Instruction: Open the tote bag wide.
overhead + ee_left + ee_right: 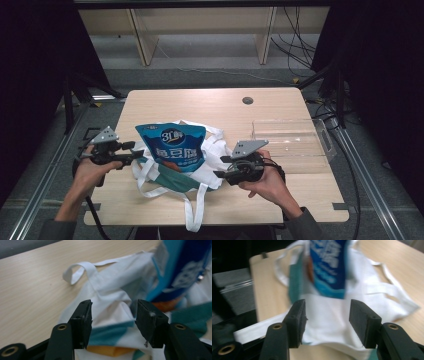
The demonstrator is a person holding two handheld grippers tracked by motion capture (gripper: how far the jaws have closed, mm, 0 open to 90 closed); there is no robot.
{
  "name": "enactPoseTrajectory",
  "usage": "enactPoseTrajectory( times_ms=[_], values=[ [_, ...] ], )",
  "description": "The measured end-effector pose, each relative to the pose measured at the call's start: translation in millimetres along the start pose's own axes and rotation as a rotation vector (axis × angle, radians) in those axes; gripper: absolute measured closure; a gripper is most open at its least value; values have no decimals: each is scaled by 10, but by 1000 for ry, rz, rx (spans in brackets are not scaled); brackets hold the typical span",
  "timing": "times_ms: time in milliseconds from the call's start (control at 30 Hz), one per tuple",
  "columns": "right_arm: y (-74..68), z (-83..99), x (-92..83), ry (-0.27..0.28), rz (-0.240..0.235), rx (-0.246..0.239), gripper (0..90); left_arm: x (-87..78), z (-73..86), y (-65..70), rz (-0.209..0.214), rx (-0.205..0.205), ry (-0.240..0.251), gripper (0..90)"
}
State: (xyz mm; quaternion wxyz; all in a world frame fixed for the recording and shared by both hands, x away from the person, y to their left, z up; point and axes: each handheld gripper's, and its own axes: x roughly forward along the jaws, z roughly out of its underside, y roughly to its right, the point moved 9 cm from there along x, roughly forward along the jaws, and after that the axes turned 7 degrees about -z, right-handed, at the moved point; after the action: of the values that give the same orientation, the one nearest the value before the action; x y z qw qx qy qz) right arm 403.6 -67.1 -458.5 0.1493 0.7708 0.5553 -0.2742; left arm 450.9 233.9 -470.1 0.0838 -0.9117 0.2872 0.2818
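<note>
A white cloth bag [212, 155] with green trim and white straps lies on the wooden table [210, 107]. A blue snack packet [173, 146] sticks out of it, resting on the cloth. My left gripper [136, 151] is at the bag's left edge, held by a hand. Its jaws stand open, with the white and green cloth [110, 302] behind the gap and nothing pinched. My right gripper [220, 167] is at the bag's right side, also open. In the right gripper view the white cloth [329, 320] and the blue packet [328, 262] lie beyond its gap.
A clear plastic tray [292, 137] sits on the table to the right of the bag. A round cable hole [247, 100] is near the far edge. A white strap [195, 212] hangs over the table's front edge. Dark floor and cables surround the table.
</note>
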Motion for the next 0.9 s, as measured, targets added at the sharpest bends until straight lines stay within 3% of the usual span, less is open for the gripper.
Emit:
enactPoseTrajectory(
  times_ms=[67, 133, 233, 300, 333, 500, 533, 600, 633, 700, 733, 800, 867, 900],
  values=[
    [52, 11, 17, -4, 25, 8, 472, -37, 65, 95, 7, 29, -4, 445],
    [172, 73, 82, -52, 59, 24, 463, -65, 84, 187, 10, 94, 6, 425],
    [286, 110, 187, -79, 94, 48, 447, -55, 38, 350, 71, 133, 25, 414],
    [359, 72, 255, -57, 97, 44, 433, 6, 32, 439, 100, 164, 12, 378],
    [382, 60, 282, -51, 102, 62, 430, 45, 48, 481, 111, 162, 0, 361],
    [483, 26, 445, -55, 90, 73, 415, 239, 230, 584, 132, 268, -84, 332],
    [492, 31, 468, -72, 84, 72, 408, 267, 282, 587, 130, 297, -100, 341],
    [514, 25, 560, -65, 91, 62, 405, 285, 365, 576, 112, 311, -122, 370],
    [510, 34, 590, -79, 85, 61, 424, 276, 401, 553, 98, 347, -132, 403],
    [529, 39, 655, -88, 90, 31, 563, 258, 445, 517, 80, 423, -129, 541],
    [538, 39, 691, -90, 71, 25, 694, 248, 469, 522, 74, 456, -131, 608],
    [594, 15, 679, -82, 77, 33, 874, 225, 526, 531, 67, 535, -152, 723],
    [609, 3, 652, -77, 78, 46, 884, 213, 580, 543, 61, 547, -150, 747],
    [651, -17, 628, -56, 101, 66, 888, 207, 622, 536, 58, 573, -165, 777]
  ],
)
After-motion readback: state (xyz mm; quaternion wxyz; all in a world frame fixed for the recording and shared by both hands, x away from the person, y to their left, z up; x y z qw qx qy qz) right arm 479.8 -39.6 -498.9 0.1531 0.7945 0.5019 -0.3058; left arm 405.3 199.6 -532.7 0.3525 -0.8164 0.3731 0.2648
